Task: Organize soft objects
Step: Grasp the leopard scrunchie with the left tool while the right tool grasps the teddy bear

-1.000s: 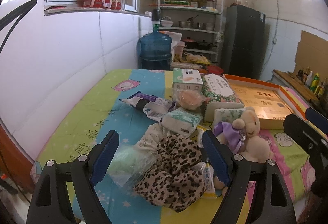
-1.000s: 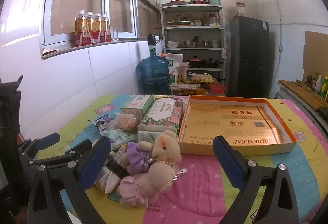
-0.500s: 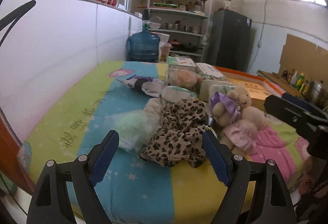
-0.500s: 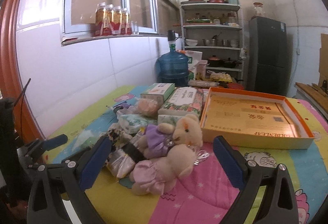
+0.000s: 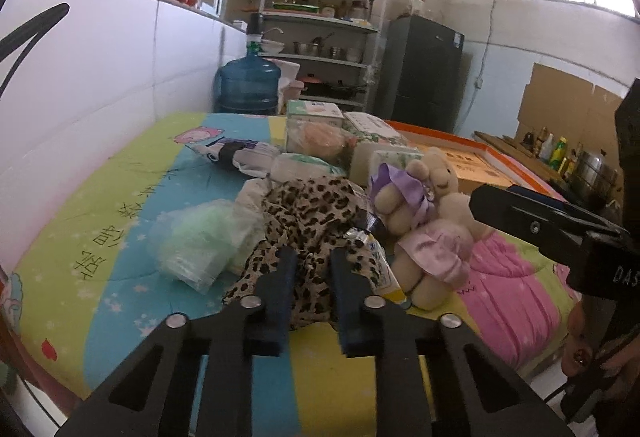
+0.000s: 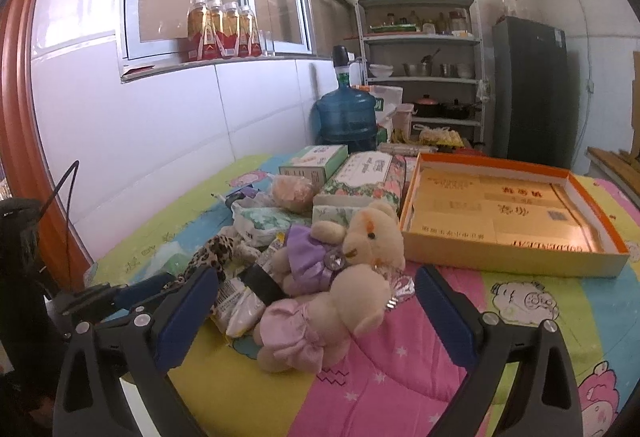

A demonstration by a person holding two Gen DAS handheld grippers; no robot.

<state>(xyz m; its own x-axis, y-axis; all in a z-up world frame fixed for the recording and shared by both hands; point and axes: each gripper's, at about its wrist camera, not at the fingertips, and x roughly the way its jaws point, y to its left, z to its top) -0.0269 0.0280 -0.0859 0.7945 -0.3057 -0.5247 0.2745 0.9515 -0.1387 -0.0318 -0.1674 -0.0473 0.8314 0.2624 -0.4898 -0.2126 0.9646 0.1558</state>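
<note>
A leopard-print cloth (image 5: pixel 312 213) lies crumpled at the table's near edge. My left gripper (image 5: pixel 312 257) is closing on it, and a fold fills the narrow gap between the pads. The right wrist view shows that cloth (image 6: pixel 216 251) at the left, with the left gripper's tip against it. A beige teddy bear (image 6: pixel 360 269) in a purple and pink dress lies on its back beside the cloth. My right gripper (image 6: pixel 316 273) stands wide, its jaws just starting to close. The bear lies between and beyond the pads, which do not touch it. The left wrist view has the bear (image 5: pixel 432 221) at the right.
A clear bag of green stuff (image 5: pixel 196 237) lies left of the cloth. Tissue packs (image 6: pixel 360 177) and a wrapped tube (image 6: pixel 240 301) crowd the pile. An open orange box (image 6: pixel 512 257) sits at the back right. A blue water jug (image 6: pixel 346 117) and shelves stand behind the table.
My left gripper's jaws went from wide open to nearly shut around the leopard cloth. Both grippers sank towards the pile. The right jaws look about as wide as before.
</note>
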